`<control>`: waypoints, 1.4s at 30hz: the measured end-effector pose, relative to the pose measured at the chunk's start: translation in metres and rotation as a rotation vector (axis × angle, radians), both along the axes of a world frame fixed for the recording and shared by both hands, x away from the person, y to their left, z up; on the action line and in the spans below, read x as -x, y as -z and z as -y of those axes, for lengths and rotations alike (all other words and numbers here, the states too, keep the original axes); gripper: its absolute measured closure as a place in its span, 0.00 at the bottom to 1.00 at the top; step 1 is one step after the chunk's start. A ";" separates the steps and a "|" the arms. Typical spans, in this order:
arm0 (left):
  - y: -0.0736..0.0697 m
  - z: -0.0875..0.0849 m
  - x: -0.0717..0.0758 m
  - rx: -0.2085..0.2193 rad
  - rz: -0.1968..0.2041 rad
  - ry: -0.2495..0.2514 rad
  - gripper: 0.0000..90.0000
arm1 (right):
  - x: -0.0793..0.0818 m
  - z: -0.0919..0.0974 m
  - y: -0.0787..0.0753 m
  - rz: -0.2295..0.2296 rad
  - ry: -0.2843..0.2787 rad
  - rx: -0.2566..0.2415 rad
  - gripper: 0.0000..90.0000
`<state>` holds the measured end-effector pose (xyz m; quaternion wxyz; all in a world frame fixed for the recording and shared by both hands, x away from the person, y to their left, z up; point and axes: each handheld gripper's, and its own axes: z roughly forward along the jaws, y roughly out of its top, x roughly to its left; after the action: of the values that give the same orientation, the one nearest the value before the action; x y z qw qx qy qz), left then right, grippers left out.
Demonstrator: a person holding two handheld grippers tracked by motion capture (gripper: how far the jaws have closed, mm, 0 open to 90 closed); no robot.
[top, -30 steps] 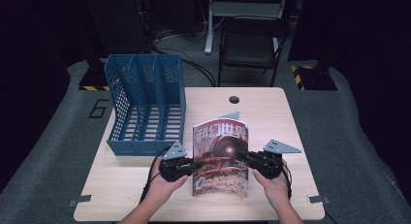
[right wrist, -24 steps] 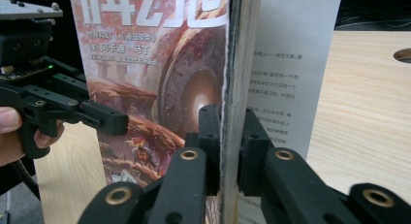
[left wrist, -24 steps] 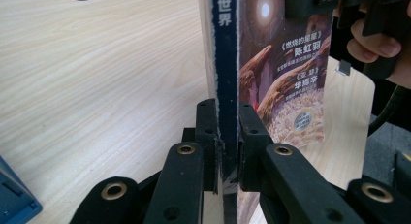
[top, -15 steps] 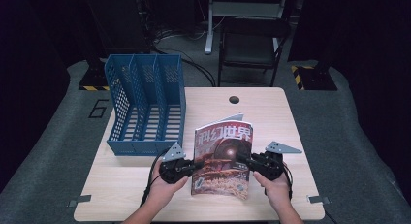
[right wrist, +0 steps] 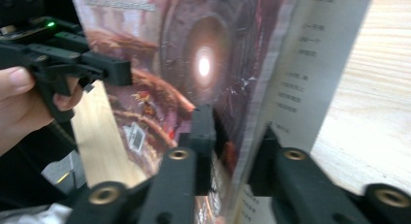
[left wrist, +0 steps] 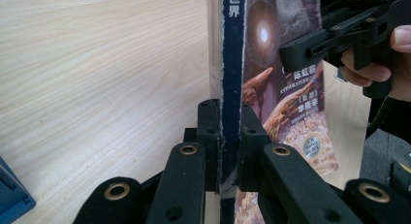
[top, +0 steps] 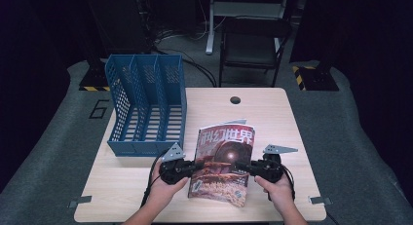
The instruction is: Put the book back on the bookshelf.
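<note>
- I have the magazine (top: pixel 221 162) lifted off the table (top: pixel 263 113) at its near edge, cover facing up toward the high camera, tilted with its far end higher; it sits between my two grippers, right of the blue file rack (top: pixel 146 105) and apart from it
- Done so far, as I judge it: the magazine is picked up and gripped from both sides. Left to do (my guess, given the rack just beside it): stand it upright and slide it into one of the rack's compartments, all of which look empty
- My left gripper (left wrist: pixel 228 136) pinches the dark blue spine edge; in the left gripper view both pads press flat against it with no gap
- My right gripper (right wrist: pixel 232 146) has the opposite, page-side edge between its jaws, which have just been closing further; in the right gripper view the picture is blurred, the left pad seems to be against the cover, but a sliver of gap shows by the other pad, so I cannot call that a firm grip
- Pose: both hands come in low from the near edge, forearms angled inward, grippers held roughly level and pointing at each other across the magazine
</note>
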<state>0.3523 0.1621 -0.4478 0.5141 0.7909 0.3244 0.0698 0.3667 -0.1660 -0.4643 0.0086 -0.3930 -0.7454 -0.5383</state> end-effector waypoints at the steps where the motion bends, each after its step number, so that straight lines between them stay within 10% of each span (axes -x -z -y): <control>1: -0.001 0.000 0.001 0.002 0.001 0.001 0.93 | 0.001 -0.001 -0.002 0.016 -0.003 0.011 0.92; 23: -0.015 -0.008 0.010 0.005 0.121 -0.042 0.93 | 0.014 -0.040 -0.029 0.293 0.132 0.122 0.96; 42: -0.005 -0.011 0.011 -0.031 0.120 -0.072 0.93 | 0.010 -0.043 -0.024 0.313 0.114 0.135 0.92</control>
<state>0.3414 0.1730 -0.4423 0.5174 0.7810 0.3202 0.1407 0.3565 -0.1225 -0.4402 -0.1643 -0.3458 -0.7487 -0.5412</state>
